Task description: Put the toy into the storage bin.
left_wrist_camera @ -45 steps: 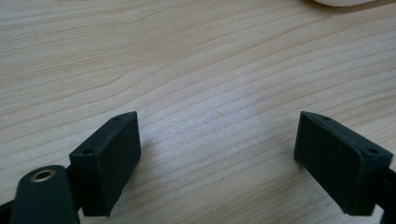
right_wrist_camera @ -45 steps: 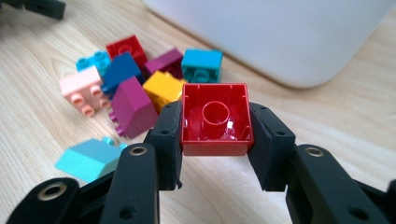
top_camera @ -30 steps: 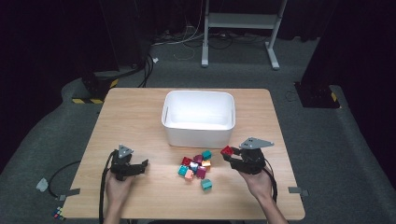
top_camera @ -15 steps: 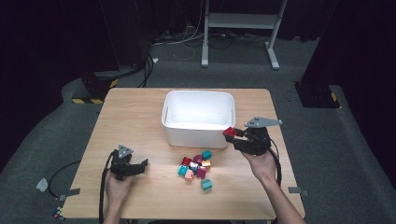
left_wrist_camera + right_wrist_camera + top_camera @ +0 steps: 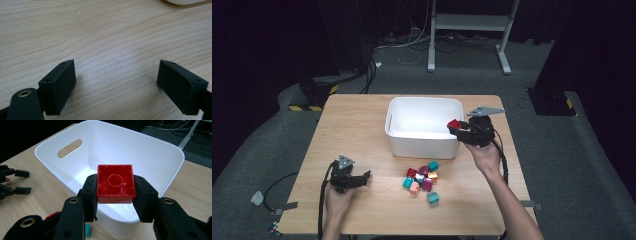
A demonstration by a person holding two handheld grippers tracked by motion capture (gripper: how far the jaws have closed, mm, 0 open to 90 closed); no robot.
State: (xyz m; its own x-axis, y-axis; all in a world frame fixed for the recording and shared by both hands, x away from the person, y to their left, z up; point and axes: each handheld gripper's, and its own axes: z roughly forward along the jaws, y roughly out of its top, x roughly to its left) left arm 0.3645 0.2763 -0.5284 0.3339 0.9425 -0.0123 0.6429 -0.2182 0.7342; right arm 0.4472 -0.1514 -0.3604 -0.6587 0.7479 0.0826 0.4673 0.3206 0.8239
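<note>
Left gripper (image 5: 362, 178): jaws apart, idle on table (image 5: 357, 125).
Loose blocks (image 5: 422, 179): near bin.
Red block (image 5: 115, 183): clamped in right gripper (image 5: 115, 195), over white bin (image 5: 424, 146) rim.
Risk: released early, it may hit the rim and drop outside.

The red block (image 5: 115, 183) looks like glossy moulded plastic, hollow on its open side, and the white bin (image 5: 160, 152) is smooth plastic with a soft sheen on its walls. The table (image 5: 105, 30) is pale wood-grain board with a matt, finely lined surface. The right gripper (image 5: 115, 192) and left gripper (image 5: 116, 82) have matt black plastic jaws with small brass-coloured metal inserts.
</note>
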